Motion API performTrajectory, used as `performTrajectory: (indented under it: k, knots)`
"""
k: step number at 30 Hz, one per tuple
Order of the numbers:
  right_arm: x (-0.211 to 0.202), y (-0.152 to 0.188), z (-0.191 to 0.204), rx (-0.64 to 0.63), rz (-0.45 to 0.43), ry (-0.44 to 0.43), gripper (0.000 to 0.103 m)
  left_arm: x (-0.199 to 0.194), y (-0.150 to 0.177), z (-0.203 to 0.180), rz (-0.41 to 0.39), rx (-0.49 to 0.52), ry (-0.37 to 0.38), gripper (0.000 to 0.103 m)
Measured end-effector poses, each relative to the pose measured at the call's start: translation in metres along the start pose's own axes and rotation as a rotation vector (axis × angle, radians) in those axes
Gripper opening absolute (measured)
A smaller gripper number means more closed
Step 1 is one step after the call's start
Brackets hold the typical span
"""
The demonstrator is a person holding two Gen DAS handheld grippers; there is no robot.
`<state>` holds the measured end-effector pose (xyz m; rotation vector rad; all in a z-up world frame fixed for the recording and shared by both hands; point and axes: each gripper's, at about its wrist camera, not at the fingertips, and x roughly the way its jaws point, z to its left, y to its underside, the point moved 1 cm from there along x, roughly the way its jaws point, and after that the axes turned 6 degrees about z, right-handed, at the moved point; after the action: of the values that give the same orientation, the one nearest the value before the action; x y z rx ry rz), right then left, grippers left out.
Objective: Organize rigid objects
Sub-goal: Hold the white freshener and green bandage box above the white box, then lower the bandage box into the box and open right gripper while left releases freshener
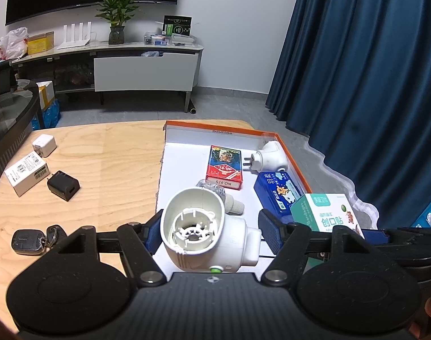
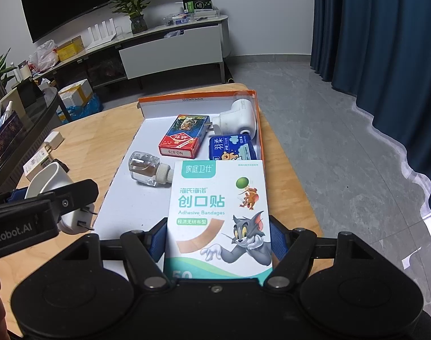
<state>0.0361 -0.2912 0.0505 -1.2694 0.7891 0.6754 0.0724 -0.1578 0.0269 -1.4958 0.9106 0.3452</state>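
My left gripper (image 1: 211, 231) is shut on a white plug-in heater (image 1: 204, 232), held over the near left edge of the orange-rimmed box (image 1: 293, 155); it also shows in the right wrist view (image 2: 56, 187). My right gripper (image 2: 217, 239) is shut on a white adhesive bandage box (image 2: 218, 215), held over the near end of the orange-rimmed box (image 2: 256, 119). Inside lie a red card pack (image 2: 184, 136), a blue packet (image 2: 232, 147), a second white plug-in heater (image 2: 236, 116) and a clear liquid bottle (image 2: 149, 168).
On the wooden table (image 1: 102, 155) left of the box lie a black charger (image 1: 63, 186), a white carton (image 1: 27, 174), a white adapter (image 1: 44, 145) and a key fob with keys (image 1: 31, 242). Blue curtains (image 1: 357, 85) hang at right.
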Motion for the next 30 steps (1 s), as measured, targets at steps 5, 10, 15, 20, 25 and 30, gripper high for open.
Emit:
performTrajectory:
  k: [5, 10, 15, 20, 25, 30]
  knots:
    - [0.001, 0.000, 0.000, 0.000, 0.002, 0.001, 0.084, 0.001, 0.001, -0.001, 0.004, 0.001, 0.000, 0.070]
    - [0.000, 0.001, 0.000, -0.001, 0.004, 0.003, 0.084, 0.002, 0.001, -0.001, 0.006, 0.002, 0.002, 0.070]
    - [0.004, 0.002, -0.001, 0.001, 0.011, 0.003, 0.084, 0.003, 0.003, -0.001, 0.013, 0.003, 0.006, 0.070]
    - [0.007, 0.002, 0.000, -0.002, 0.015, 0.007, 0.084, 0.004, 0.005, -0.002, 0.017, 0.005, 0.006, 0.070]
    - [0.009, 0.002, -0.001, -0.002, 0.017, 0.009, 0.084, 0.006, 0.005, -0.002, 0.023, 0.006, 0.007, 0.070]
    - [0.011, 0.002, -0.003, -0.007, 0.018, 0.012, 0.072, 0.010, 0.007, -0.004, 0.036, 0.009, 0.008, 0.070]
